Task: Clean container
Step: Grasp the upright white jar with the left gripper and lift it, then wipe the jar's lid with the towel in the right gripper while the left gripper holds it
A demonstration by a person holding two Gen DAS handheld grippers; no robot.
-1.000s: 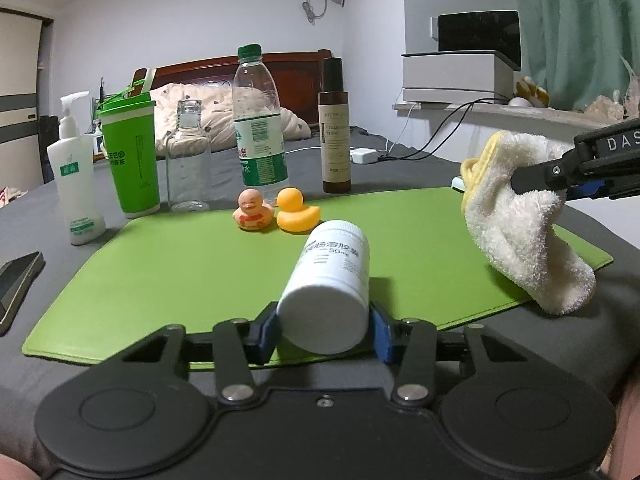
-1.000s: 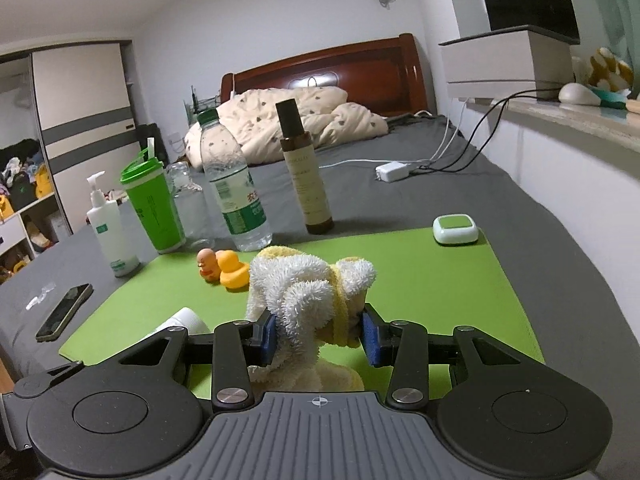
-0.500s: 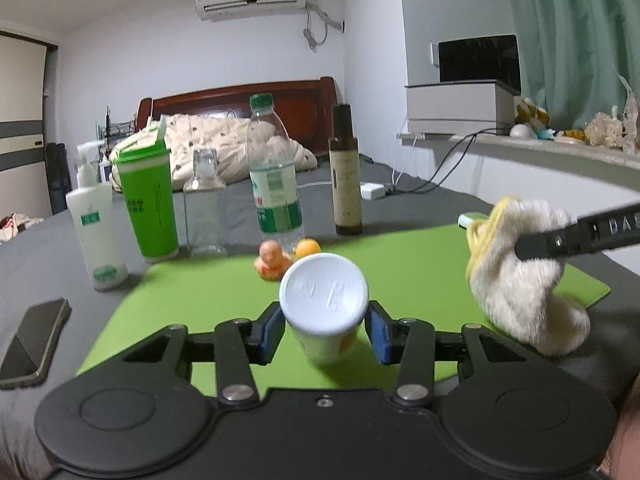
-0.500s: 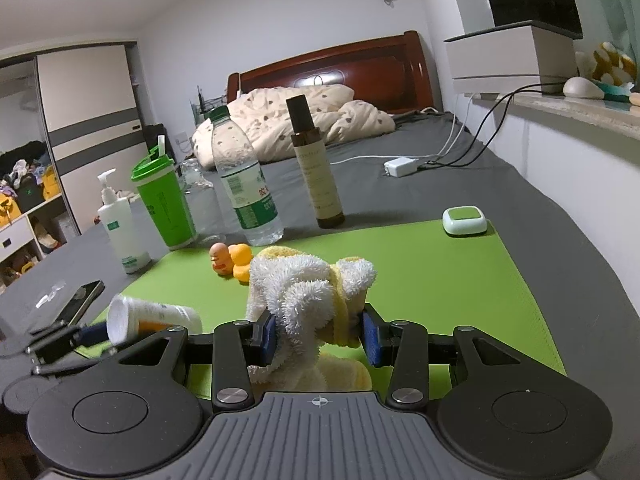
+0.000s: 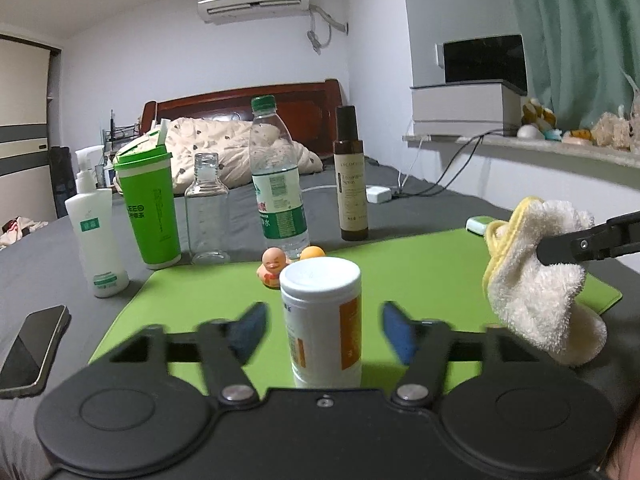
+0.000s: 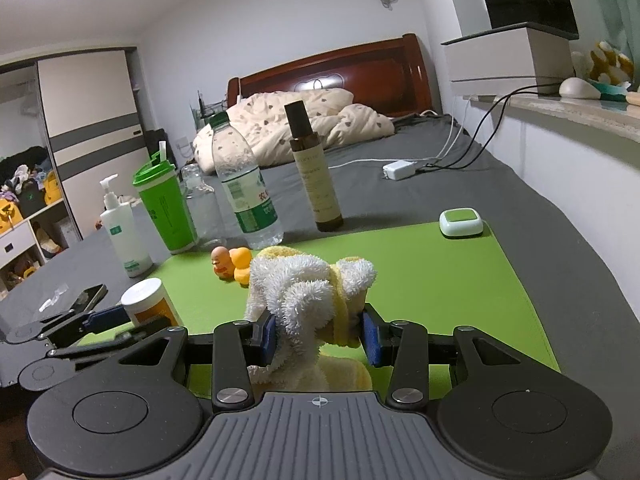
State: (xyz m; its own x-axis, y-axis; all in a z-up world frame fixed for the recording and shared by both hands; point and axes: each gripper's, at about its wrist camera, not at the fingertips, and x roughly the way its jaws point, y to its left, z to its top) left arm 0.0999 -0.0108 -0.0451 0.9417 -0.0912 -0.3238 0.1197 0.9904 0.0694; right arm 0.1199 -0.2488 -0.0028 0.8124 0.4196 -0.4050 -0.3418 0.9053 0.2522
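Note:
A white container with an orange label [image 5: 322,322] stands upright on the green mat [image 5: 420,276]. My left gripper [image 5: 322,330] is open around it, both blue pads clear of its sides. The same container [image 6: 150,306] shows at the left of the right wrist view, between the left gripper's fingers [image 6: 102,317]. My right gripper [image 6: 320,334] is shut on a white and yellow cloth [image 6: 310,300]. In the left wrist view that cloth [image 5: 536,284] hangs over the mat's right edge, apart from the container.
Behind the container stand two rubber ducks [image 5: 274,266], a water bottle [image 5: 278,188], a brown bottle [image 5: 352,178], a clear glass bottle [image 5: 207,208], a green cup [image 5: 150,200] and a white pump bottle [image 5: 96,232]. A phone [image 5: 34,350] lies left of the mat. A small white-green box [image 6: 460,222] sits at the mat's far right.
The left gripper turned the container from lying to upright, set it on the mat and opened. The right gripper kept its hold on the cloth and barely moved.

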